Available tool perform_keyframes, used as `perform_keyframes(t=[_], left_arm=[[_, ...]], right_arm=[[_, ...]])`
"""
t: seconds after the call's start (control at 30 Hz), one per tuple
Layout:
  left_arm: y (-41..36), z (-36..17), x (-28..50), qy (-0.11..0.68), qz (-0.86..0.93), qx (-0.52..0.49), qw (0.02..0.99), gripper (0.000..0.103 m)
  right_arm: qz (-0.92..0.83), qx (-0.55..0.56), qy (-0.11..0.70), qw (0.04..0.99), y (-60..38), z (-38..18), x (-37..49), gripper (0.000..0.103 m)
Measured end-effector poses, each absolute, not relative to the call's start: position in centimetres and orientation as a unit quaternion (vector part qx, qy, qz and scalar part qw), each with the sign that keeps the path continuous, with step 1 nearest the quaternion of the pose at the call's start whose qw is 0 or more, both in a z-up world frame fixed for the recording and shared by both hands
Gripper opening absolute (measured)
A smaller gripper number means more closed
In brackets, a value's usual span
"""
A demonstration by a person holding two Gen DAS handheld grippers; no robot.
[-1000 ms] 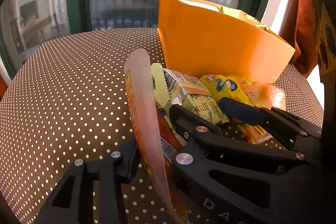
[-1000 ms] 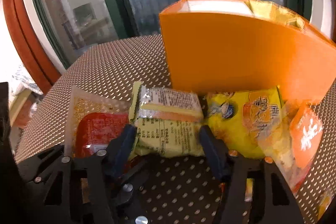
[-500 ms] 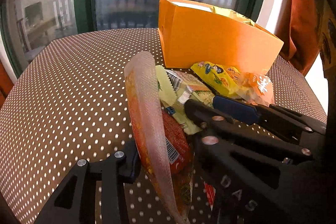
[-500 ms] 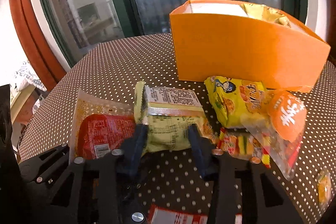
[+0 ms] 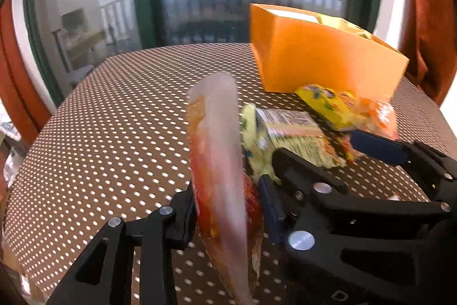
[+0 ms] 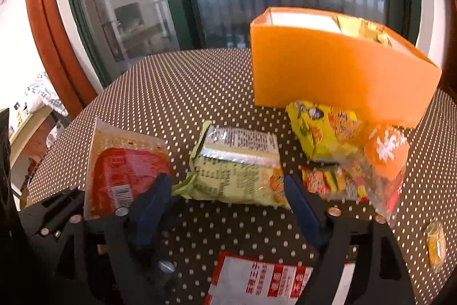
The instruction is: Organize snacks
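On the dotted desk [image 6: 200, 82], pale green pack [image 6: 237, 165] lying between right tool [image 6: 228, 199] pads, jaws opening, print too small to read. Left tool [image 5: 228, 210] closing on red pouch [image 5: 220, 170], barcode showing. Orange box [image 6: 337, 70] behind; yellow cartoon pack [image 6: 320, 127] beside.

We see left gripper [image 5: 228, 207], right gripper [image 6: 228, 196]: black plastic linkage arms, silver round screws, dark blue finger pads [image 6: 302, 207].
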State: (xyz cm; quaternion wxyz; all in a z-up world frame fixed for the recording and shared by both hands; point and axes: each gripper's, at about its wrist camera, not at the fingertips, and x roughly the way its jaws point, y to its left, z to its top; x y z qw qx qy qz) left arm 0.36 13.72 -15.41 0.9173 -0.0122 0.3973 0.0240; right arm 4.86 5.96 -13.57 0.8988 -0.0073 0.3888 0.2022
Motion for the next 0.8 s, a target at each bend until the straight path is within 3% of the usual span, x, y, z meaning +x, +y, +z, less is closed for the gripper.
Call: perform_keyframes(t=[0.47,0.6,0.8], left_arm=[[14.6,-16.7,4.3,0.415,0.026,0.021,0.909,0.039],[14.3,-16.9,4.6,0.413,0.025,0.028,0.910,0.039],[13.8,-16.1,5.1,0.411,0.011,0.017,0.911,0.035]], right_arm=[[0.169,0.045,0.468,0.866,6.4,-16.7,10.8,0.088],[0.153,0.016,0.468,0.870,7.1,-16.6,10.9,0.077],[0.148,0.026,0.471,0.869,6.7,-15.8,10.9,0.076]])
